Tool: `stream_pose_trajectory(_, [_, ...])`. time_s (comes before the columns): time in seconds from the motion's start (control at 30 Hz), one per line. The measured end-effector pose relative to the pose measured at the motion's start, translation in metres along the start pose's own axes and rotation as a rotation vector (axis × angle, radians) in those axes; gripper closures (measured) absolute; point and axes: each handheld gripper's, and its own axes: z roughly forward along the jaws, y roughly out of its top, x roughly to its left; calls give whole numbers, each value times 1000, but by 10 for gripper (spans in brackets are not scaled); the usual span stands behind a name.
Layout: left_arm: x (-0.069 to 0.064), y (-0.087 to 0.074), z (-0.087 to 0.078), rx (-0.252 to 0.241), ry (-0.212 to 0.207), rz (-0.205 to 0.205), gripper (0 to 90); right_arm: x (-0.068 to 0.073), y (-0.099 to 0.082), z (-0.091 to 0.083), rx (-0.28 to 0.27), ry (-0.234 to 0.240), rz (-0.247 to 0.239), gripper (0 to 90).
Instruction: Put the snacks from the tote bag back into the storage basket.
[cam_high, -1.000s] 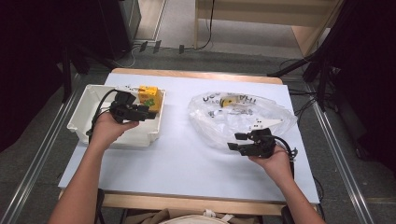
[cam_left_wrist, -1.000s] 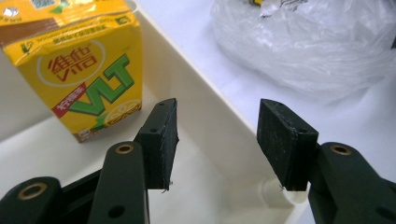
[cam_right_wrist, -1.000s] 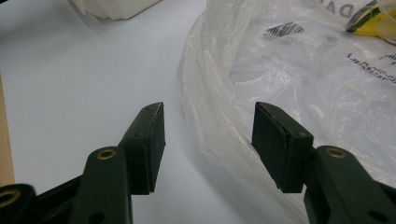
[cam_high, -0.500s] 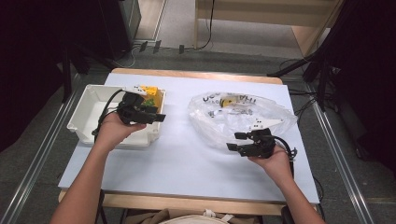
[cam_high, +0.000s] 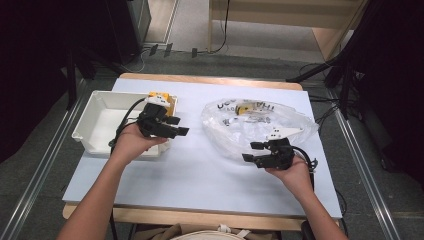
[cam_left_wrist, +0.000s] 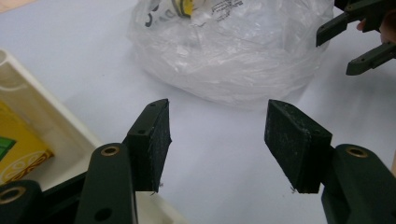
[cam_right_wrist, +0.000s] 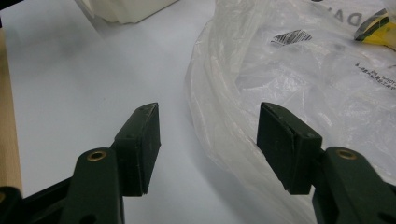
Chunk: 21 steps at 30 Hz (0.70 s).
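Claws (cam_left_wrist: 217, 140) (cam_right_wrist: 208, 144) empty; yellow box (cam_left_wrist: 18, 149) — left view.

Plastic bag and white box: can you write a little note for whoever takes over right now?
Left gripper: jaws open, nothing between them; they have just been opening. It sits over the near right corner of the white box, facing the plastic bag.
Right gripper: jaws open and empty, just opened wider, at the bag's near edge.
Done: a yellow packet lies in the box's far right corner.
Left: the bag lies on the table with another yellow item inside; probably that goes into the box next.
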Motion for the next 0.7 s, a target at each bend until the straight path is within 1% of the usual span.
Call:
stream_pose_trajectory(0.07, [-4,1,4,-3,-7,13,411,0,0,0,1,2,1,410])
stream_pose_trajectory(0.23, [-13,1,12,-16,-13,19,409,0,0,0,4,4,2,411])
stream_pose_trajectory(0.33, [-19,3,17,-11,-22,43,408,0,0,0,4,5,-1,410])
stream_pose_trajectory(0.47, [-25,2,23,-1,-33,54,405,0,0,0,4,7,-4,411])
stream_pose_trajectory(0.53, [-26,3,25,2,-35,59,405,0,0,0,5,8,-6,410])
stream_pose_trajectory(0.6, [-30,1,29,-10,-51,53,404,1,-1,0,4,9,-7,411])
stream_pose_trajectory(0.67, [-33,1,32,-19,-45,57,408,1,-1,1,5,10,-8,411])
stream_pose_trajectory(0.7, [-35,0,33,-30,-56,54,409,1,-1,1,4,10,-8,411])
